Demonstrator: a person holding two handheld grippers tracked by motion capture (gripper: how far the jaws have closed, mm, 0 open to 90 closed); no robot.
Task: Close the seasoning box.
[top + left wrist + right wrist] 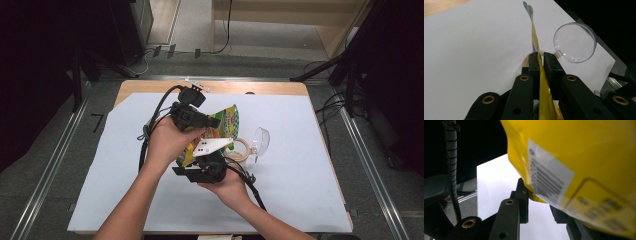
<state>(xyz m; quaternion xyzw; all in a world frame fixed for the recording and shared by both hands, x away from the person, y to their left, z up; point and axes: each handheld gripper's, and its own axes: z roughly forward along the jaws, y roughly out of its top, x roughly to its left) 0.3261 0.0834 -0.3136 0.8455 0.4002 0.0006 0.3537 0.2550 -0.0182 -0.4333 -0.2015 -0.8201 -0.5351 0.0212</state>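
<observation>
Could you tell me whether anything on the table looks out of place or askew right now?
The clear plastic lid stands up on its edge beside the tape roll instead of lying flat. The yellow snack bag is off the white sheet, clamped edge-on in the left gripper. Nothing looks spilled or torn.

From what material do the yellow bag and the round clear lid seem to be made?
The bag looks like thin glossy plastic film: it creases and twists where the left gripper pinches it, and it carries a printed barcode label. The lid looks like hard clear plastic: the white sheet shows through it, with bright glints on its rim.
</observation>
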